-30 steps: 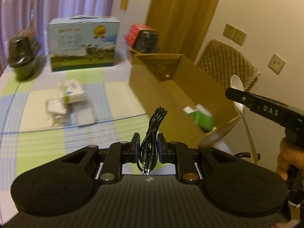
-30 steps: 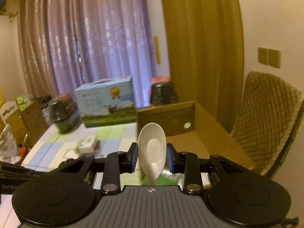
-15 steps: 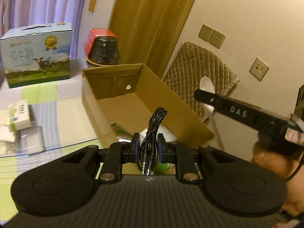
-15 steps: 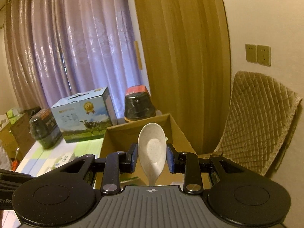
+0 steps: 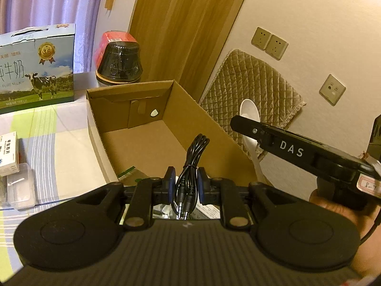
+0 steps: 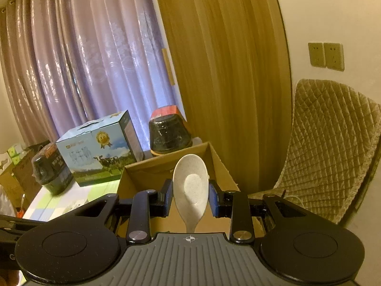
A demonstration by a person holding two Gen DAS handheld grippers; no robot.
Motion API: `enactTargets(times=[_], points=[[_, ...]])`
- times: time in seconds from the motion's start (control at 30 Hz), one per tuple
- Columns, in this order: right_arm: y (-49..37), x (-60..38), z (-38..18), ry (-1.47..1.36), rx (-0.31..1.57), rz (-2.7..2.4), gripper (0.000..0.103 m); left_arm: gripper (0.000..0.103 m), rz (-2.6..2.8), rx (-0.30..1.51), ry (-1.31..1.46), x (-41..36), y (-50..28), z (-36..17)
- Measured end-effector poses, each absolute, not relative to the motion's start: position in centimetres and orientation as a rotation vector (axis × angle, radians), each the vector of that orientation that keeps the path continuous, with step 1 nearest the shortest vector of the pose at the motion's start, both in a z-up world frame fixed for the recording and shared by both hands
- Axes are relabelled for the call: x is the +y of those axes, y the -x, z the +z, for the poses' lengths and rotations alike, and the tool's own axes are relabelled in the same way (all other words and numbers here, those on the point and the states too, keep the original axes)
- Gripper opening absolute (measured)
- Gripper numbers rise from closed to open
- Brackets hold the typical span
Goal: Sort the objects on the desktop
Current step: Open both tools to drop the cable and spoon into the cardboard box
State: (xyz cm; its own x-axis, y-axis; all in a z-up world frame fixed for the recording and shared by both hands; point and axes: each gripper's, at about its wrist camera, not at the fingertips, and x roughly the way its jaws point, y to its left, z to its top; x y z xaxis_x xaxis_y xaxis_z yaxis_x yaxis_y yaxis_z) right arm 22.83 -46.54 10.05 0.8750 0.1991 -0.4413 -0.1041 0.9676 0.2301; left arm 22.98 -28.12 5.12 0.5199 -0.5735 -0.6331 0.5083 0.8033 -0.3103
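At the far left of my left view a small white box (image 5: 8, 153) and a clear case (image 5: 21, 186) lie on the checked tabletop (image 5: 59, 147), with the milk carton (image 5: 35, 64) behind them at upper left. Next comes a black jar (image 5: 119, 64) behind the open cardboard box (image 5: 147, 128), which fills the centre. My left gripper (image 5: 185, 186) sits low centre over the near end of the box, its fingers pinched narrow on a coiled black cable (image 5: 190, 166) with plugs pointing back at me. At right, my right gripper (image 5: 247, 124) shows side-on, a hand (image 5: 338, 212) below it. In the right view, that right gripper (image 6: 190, 195) holds a white spoon (image 6: 190, 186) between half-closed fingers, bowl up, above the box (image 6: 219, 166). A quilted chair (image 6: 328, 155) stands at right.
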Motion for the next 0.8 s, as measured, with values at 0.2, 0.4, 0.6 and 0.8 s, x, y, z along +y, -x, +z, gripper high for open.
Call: enactTargets(times=[0.2, 0.4, 0.6, 0.8], points=[[-22.9, -47.0, 9.7, -0.204, 0.486, 0.149, 0.029, 0.036, -0.602, 0.772, 0.104, -27.7, -23.2, 4.8], [-22.9, -46.7, 9.4, -0.203, 0.5, 0.152, 0.029, 0.036, -0.589, 0.772, 0.109, -26.1, -23.0, 4.5], [-23.2, -45.8, 9.8, -0.209, 0.49, 0.182, 0.029, 0.036, -0.568, 0.773, 0.133, -24.6, -22.8, 4.3], [-23.1, -45.4, 10.4, -0.214, 0.456, 0.171, 0.063, 0.037, -0.542, 0.776, 0.15, -23.0, -22.7, 4.0]])
